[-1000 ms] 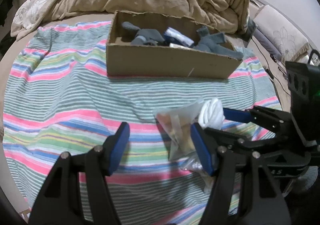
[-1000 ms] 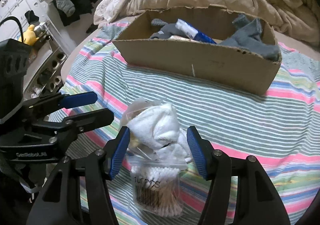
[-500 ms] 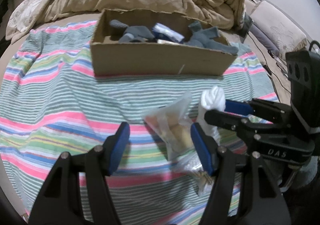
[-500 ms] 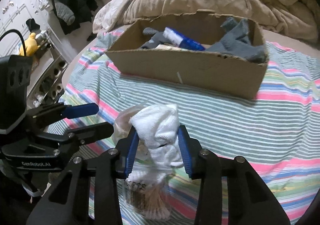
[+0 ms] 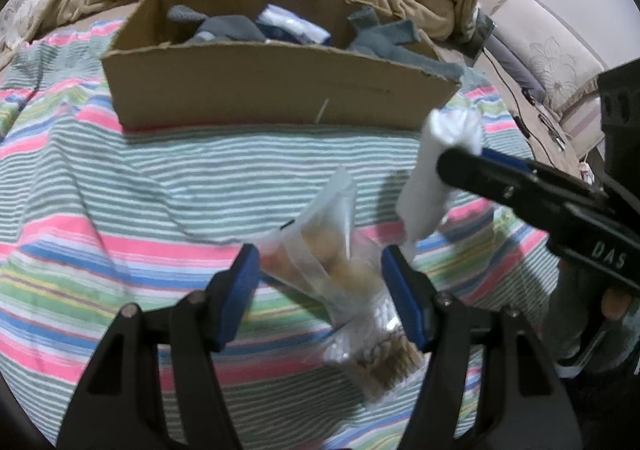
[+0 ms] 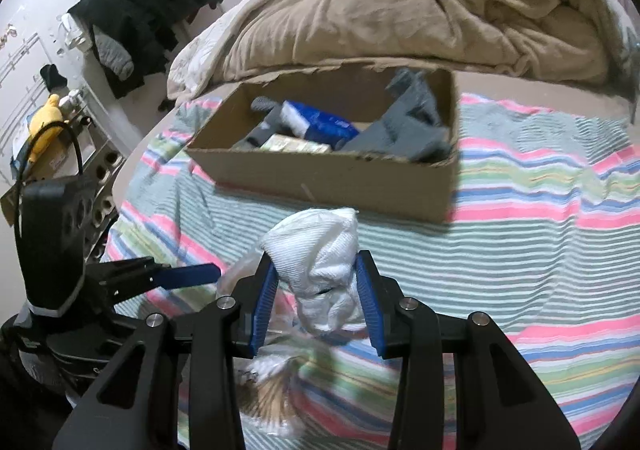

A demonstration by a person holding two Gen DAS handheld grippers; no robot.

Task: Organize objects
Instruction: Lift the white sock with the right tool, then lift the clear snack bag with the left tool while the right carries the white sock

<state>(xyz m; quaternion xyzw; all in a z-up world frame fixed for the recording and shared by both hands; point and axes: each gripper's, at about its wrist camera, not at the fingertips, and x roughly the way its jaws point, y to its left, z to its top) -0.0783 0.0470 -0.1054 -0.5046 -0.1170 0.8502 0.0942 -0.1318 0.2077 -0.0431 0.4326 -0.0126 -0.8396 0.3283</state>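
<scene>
Progress: partway, as judged from the layout. The cardboard box (image 6: 332,178) on the bed is already loaded with grey socks (image 6: 404,130), a blue-and-white pack (image 6: 320,124) and a flat carton. Three items are left outside it: a white rolled cloth (image 6: 320,250), a clear bag of brownish items (image 5: 320,258) and a bag of cotton swabs (image 5: 380,362).

Right gripper (image 6: 318,304): clamped on the white rolled cloth, which is pinched between both blue pads. The top of the cloth bulges out ahead of the fingertips; its lower end hangs below them. In the left wrist view the cloth is seen held clear of the striped sheet (image 5: 120,190). The box lies ahead of and above this gripper in the view, well apart; the open top faces it. Judged next step: carry over the near wall and release inside.

Left gripper (image 5: 318,290): jaws are opening slightly. The clear bag lies between the pads, but no pad is seen pressing on it, so it is not counted as gripped. The left pad looks just beside the bag edge; contact cannot be told through the blur. The swab bag lies under the right fingertip, closer in than the clear bag. The box is straight ahead beyond both bags.

Left to do: cloth into box, then both bags.
</scene>
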